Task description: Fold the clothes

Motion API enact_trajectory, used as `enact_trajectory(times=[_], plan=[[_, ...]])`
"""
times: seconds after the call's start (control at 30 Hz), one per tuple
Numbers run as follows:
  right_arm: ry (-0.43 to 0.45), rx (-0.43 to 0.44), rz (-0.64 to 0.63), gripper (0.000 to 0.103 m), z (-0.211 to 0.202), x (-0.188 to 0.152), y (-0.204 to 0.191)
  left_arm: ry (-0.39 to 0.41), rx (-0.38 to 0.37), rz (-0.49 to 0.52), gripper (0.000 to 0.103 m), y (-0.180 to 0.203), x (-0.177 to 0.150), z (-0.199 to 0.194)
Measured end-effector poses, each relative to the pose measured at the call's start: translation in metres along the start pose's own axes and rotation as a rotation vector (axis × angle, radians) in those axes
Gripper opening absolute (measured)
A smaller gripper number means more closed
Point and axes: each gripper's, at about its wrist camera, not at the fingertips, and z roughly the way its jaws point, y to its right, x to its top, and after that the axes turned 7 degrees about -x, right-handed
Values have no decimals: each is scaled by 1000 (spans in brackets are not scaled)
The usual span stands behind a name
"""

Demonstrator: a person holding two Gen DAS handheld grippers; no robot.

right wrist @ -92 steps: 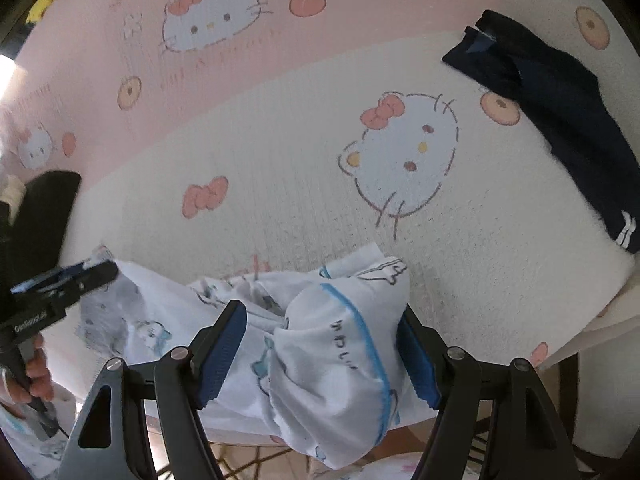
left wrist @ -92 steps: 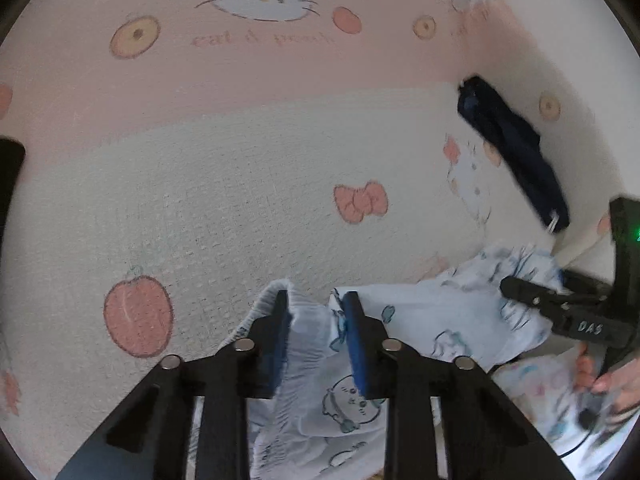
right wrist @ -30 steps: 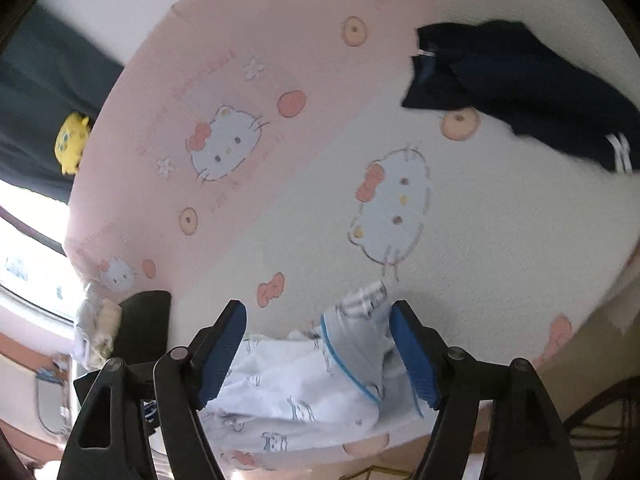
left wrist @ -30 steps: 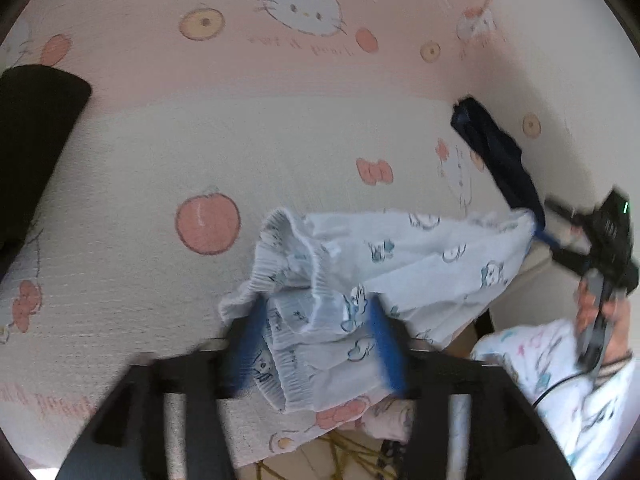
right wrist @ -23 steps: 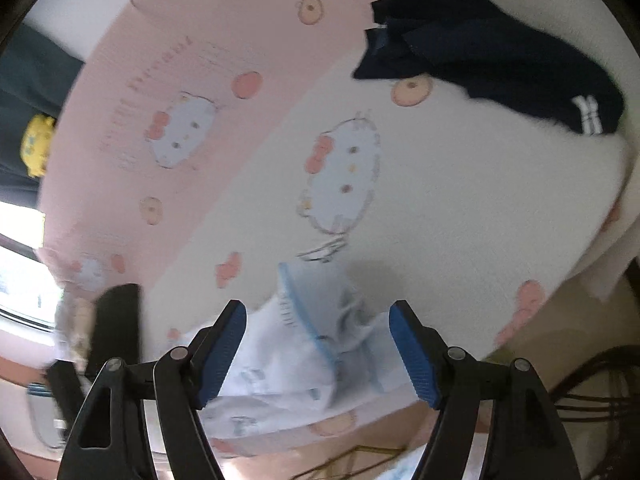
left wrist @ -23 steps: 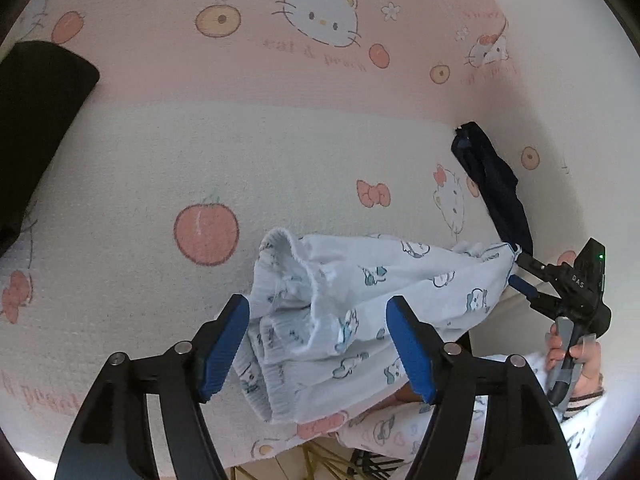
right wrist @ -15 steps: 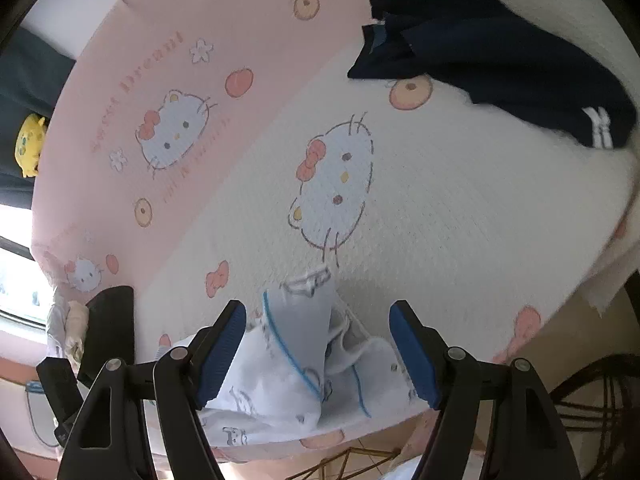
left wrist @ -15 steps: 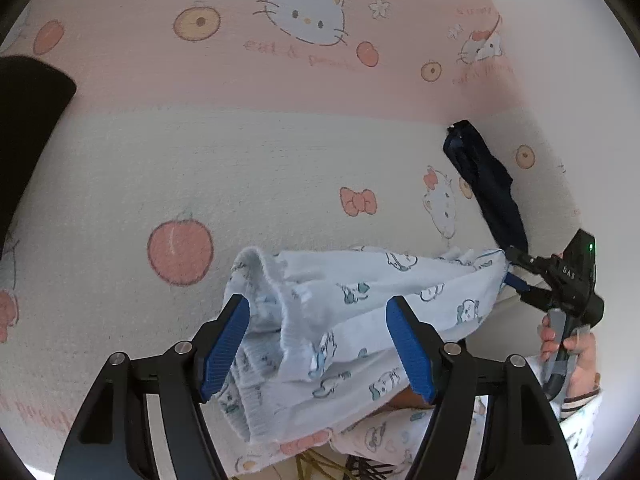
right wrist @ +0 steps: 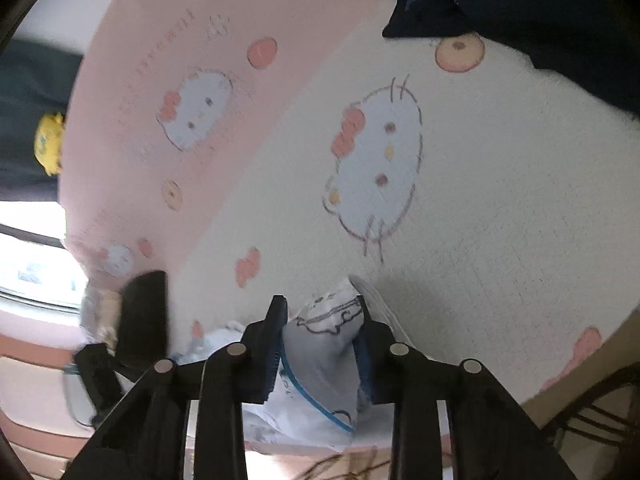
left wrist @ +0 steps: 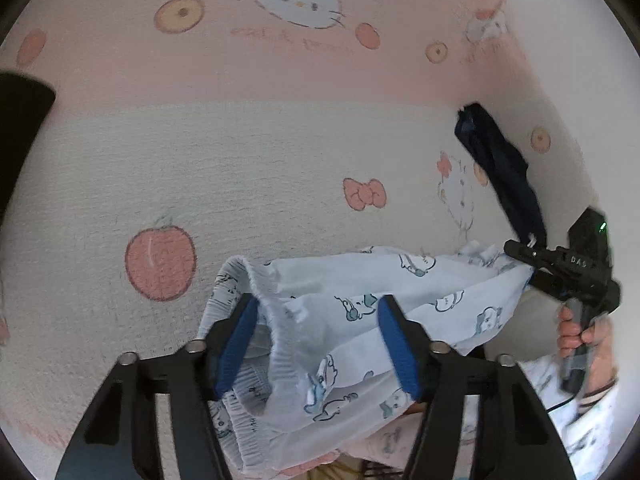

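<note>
Pale printed pyjama garment (left wrist: 352, 304) between closing left gripper (left wrist: 318, 340), right gripper (right wrist: 320, 344) clamping its end

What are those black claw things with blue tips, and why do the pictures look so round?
They are grabbers that a person holds, one in each hand, like big tweezers. A tiny camera sits on each, peering along its two fingers, and its bulgy lens makes the picture round. One picture comes from the left grabber, the other from the right grabber. Below is a pink and white cat blanket. On it lie light blue pyjama trousers and dark blue clothes. Both grabbers have just been closing. The right one is pinching one end of the trousers. The left one has the frilly waist between its fingers, which are not squeezing yet.
</note>
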Motion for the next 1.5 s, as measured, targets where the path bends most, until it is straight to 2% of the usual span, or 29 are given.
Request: enact_trajectory(times=[0.07,0.13,0.2,0.3,0.37,0.53,0.67,0.77,0.9,1.0,1.2,1.33,1.43,1.5], plan=[[1,-66,-66,22,-2,-6,-11,-11,46,65,32,8,-2,4],[8,-121,-114,22,-5,-12,-18,-22,91,115,19,13,-6,7],[18,-165,-149,19,-10,-20,-23,-28,123,147,17,16,-11,9],[52,-172,-161,15,-21,-27,-26,-4,148,141,13,12,-16,2],[83,-154,-165,13,-31,-30,-27,22,130,121,13,7,-17,-8],[136,151,-67,11,-48,-22,-21,105,8,29,13,-7,-6,-46],[205,258,-39,11,-62,-11,-26,187,-32,10,13,-9,10,-76],[261,288,-50,11,-77,-3,-34,234,-27,21,11,-8,19,-92],[315,148,-115,11,-90,8,-48,295,-42,46,11,-8,22,-111],[285,95,-142,11,-86,15,-55,281,-23,48,11,-8,21,-108],[151,-64,-179,14,-50,9,-47,206,-11,30,11,-19,10,-81],[77,-72,-194,18,-36,-2,-41,145,49,13,11,-28,-5,-67],[44,-37,-178,35,-32,-9,-36,100,63,-18,11,-39,-16,-56],[19,35,-106,50,-32,-8,-25,68,76,-38,11,-47,-22,-47]])
